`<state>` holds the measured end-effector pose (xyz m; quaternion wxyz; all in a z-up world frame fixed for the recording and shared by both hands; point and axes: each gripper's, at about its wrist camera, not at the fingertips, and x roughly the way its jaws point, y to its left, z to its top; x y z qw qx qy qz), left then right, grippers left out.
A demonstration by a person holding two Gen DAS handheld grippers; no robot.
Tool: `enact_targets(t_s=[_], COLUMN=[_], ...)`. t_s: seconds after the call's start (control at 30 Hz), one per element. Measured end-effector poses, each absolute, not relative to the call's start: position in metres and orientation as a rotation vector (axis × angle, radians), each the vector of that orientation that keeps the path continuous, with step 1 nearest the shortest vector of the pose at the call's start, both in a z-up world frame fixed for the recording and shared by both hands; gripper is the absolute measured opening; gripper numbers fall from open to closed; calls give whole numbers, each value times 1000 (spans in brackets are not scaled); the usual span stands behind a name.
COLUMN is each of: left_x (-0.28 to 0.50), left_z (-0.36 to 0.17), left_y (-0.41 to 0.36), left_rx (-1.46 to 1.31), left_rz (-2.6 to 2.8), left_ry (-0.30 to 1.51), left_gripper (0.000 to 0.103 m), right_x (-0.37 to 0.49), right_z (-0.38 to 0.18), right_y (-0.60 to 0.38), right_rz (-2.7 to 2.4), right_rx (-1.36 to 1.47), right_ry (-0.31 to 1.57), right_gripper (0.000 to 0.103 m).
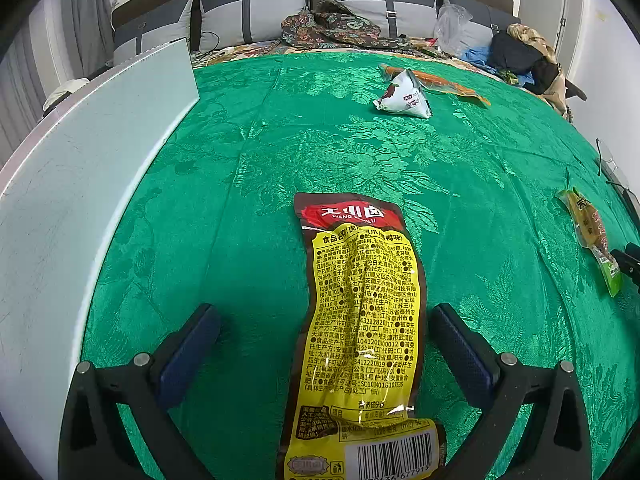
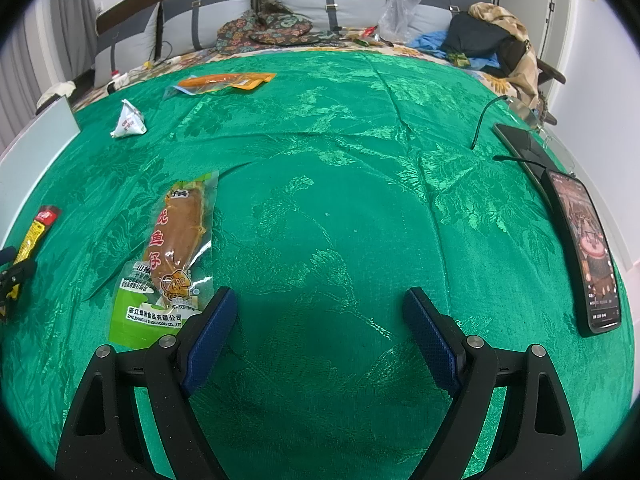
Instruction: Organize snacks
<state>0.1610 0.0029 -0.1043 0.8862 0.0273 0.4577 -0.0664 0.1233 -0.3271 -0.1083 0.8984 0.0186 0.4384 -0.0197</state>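
I am holding the left tool (image 1: 324,322) spread apart, straddling the yellow snack packet (image 1: 362,320) on the green bedspread (image 1: 240,184); my right tool (image 2: 318,306), likewise spread, is hovering empty beside the squid packet (image 2: 176,240).

You have four snack packets lying flat, well apart, on the green patterned cloth. Nearest on the left is a long yellow and brown plastic packet (image 1: 360,320) with a red top band, printed back up, barcode end towards you. To its right lies a clear packet with a green end holding an orange-brown snack (image 2: 176,248), its green end near you. Far off sits a small white pyramid-shaped pouch (image 1: 404,94), and just behind it a long orange packet (image 1: 440,80) lies crosswise.
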Motion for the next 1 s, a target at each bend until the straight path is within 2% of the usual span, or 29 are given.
enact_targets(t_s=[0.4, 0.5, 0.6, 0.63, 0.67, 0.7, 0.73, 0.83, 0.87, 0.9, 1.0], left_x=[161, 169, 177, 178, 177, 176, 177, 175, 172, 165, 145], left_z=[-105, -102, -99, -97, -94, -90, -89, -84, -81, -74, -55], left_y=[3, 3, 3, 2, -1, -3, -5, 10, 19, 32, 60], left_rx=[57, 76, 71, 75, 89, 96, 109, 11, -60, -141, -284], left_rz=[-140, -172, -182, -173, -180, -204, -202, -231, -251, -276, -298], left_ry=[955, 1022, 1092, 1091, 1082, 1070, 1078, 1104, 1107, 1091, 1036], left_gripper=[103, 103, 100, 88, 68, 53, 48, 36, 36, 36, 36], right_x=[123, 132, 143, 145, 152, 158, 167, 192, 197, 195, 186], right_z=[-109, -105, -83, -74, -67, -66, -67, -85, -94, -91, -79], right_y=[-327, -330, -344, -345, -340, -333, -322, -276, -262, -252, -255], right_rz=[-40, -13, -11, 4, 29, 52, 88, 122, 85, 16, 53], right_rx=[40, 37, 193, 250, 304, 326, 342, 227, 142, 51, 192], right_ry=[907, 974, 997, 977, 973, 988, 1018, 1132, 1186, 1167, 1154], right_gripper=[88, 85, 84, 84, 84, 85, 85, 82, 55, 43, 37])
